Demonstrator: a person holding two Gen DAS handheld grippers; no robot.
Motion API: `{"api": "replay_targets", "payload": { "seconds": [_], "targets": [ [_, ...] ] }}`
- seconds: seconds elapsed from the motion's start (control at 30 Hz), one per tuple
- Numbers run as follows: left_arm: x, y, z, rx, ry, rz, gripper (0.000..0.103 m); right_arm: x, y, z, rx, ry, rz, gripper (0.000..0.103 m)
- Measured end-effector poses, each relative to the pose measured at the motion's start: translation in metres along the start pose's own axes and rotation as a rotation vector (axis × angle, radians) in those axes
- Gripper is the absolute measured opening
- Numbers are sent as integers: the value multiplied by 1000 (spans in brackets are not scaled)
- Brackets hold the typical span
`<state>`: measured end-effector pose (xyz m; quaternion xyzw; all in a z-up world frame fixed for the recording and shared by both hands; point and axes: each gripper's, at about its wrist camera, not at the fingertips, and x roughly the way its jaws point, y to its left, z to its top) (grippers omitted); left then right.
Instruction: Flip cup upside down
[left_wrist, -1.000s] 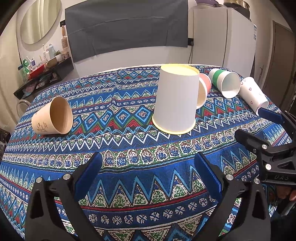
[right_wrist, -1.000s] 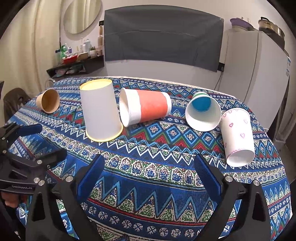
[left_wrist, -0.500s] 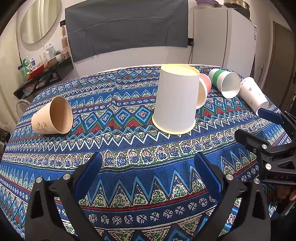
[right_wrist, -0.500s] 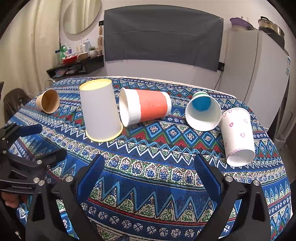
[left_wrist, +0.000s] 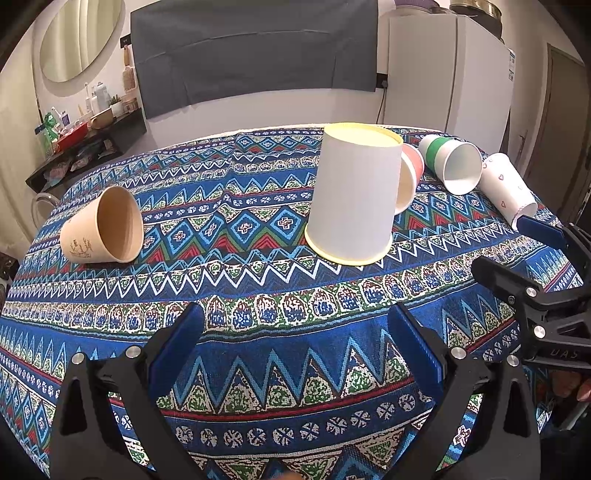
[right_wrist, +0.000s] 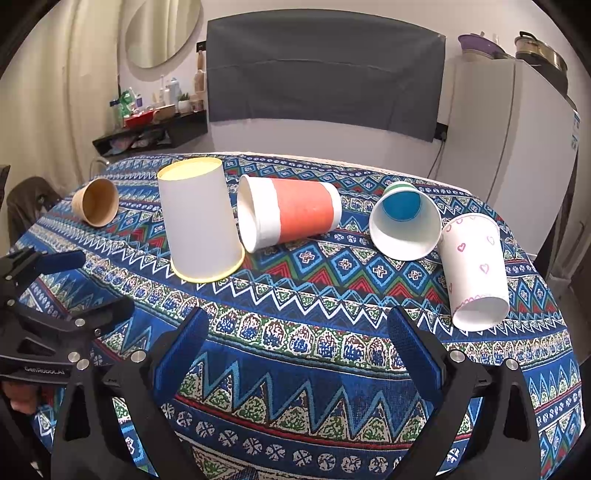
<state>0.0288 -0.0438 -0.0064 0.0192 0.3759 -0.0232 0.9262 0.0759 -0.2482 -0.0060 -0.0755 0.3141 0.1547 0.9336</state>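
A white cup with a yellow rim stands upside down on the patterned tablecloth. Beside it an orange-banded cup, a green-striped cup, a white cup with hearts and a tan cup all lie on their sides. My left gripper is open and empty near the table's front edge, short of the yellow-rimmed cup. My right gripper is open and empty, also near the front edge. Each gripper shows in the other's view.
The round table is covered by a blue patterned cloth. Behind it are a white fridge, a dark cloth on the wall and a cluttered shelf at the back left. A chair back stands at the left.
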Motion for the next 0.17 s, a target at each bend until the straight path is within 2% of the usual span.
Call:
{"api": "replay_targets", "payload": {
  "seconds": [0.17],
  "targets": [
    [1, 3, 0, -21, 4, -10, 97, 0, -1, -1, 0, 1, 0, 93]
  ]
}}
